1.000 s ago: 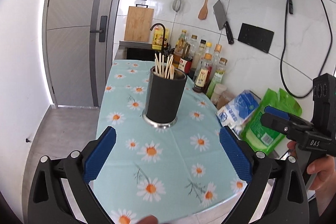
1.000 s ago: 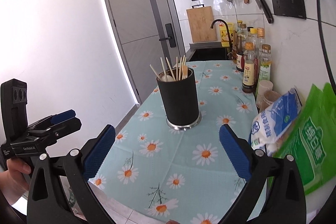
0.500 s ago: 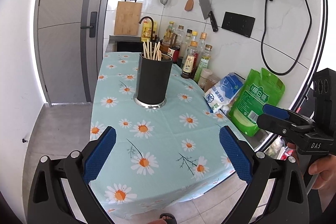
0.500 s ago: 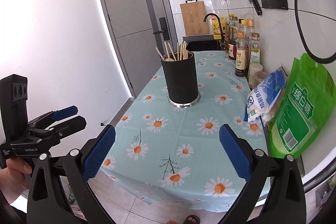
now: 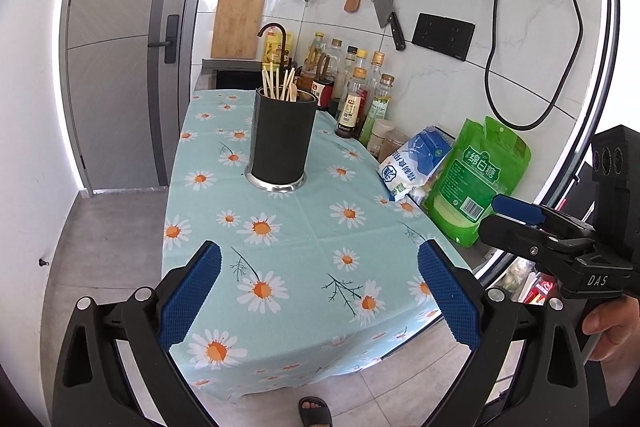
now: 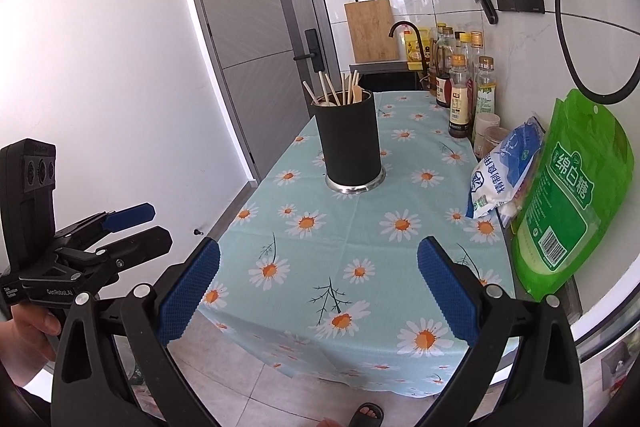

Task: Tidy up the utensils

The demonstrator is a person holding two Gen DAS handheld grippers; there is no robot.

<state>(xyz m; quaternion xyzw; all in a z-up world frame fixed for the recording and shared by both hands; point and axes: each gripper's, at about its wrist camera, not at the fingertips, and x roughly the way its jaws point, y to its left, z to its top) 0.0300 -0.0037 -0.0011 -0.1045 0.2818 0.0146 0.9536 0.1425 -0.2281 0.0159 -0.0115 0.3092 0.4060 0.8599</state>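
A black cylindrical utensil holder (image 5: 281, 139) with a steel base stands on the daisy tablecloth (image 5: 304, 239), mid-table. Several wooden chopsticks and a wooden spoon (image 5: 280, 85) stick up out of it. It also shows in the right wrist view (image 6: 351, 143). My left gripper (image 5: 318, 297) is open and empty, held back over the table's near edge. My right gripper (image 6: 318, 297) is open and empty too, also off the near edge. Each gripper shows in the other's view: the right one (image 5: 516, 223) and the left one (image 6: 136, 227).
Sauce and oil bottles (image 5: 360, 95) line the wall at the back right. A blue-white bag (image 5: 416, 163) and a green sugar bag (image 5: 476, 179) lean at the right edge. A sink with a dark tap (image 5: 276, 35) lies behind the table. A sandalled foot (image 5: 314, 409) is below.
Both grippers have pulled back from the utensil holder towards the table's near edge. The holder looks smaller and farther. Both stay open and empty.
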